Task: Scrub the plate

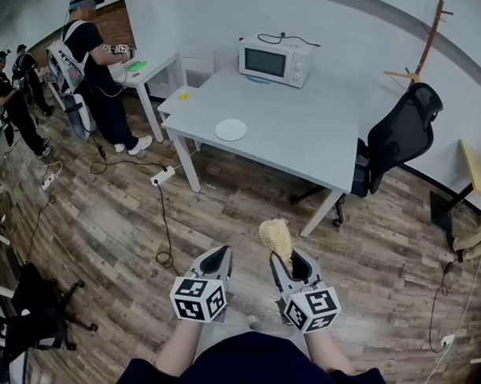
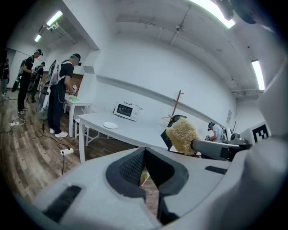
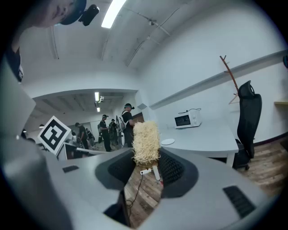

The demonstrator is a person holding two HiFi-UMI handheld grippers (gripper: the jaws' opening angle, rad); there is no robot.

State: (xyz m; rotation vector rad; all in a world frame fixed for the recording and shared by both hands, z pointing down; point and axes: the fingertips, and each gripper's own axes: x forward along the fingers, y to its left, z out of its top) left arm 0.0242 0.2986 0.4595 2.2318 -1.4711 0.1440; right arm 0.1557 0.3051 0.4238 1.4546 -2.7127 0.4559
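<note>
A white plate lies on the pale grey table, well ahead of both grippers; it also shows as the plate and the plate. Over the wooden floor, near my body, my right gripper is shut on a yellow fibrous scrubber that sticks up past its tips. The right gripper view has the scrubber clamped between the pads. My left gripper hangs beside it, its jaws together with nothing in them. From the left gripper view the scrubber is off to the right.
A microwave stands at the table's far side. A black office chair is at the table's right end. A power strip and cables lie on the floor left of the table. People work at another table, far left.
</note>
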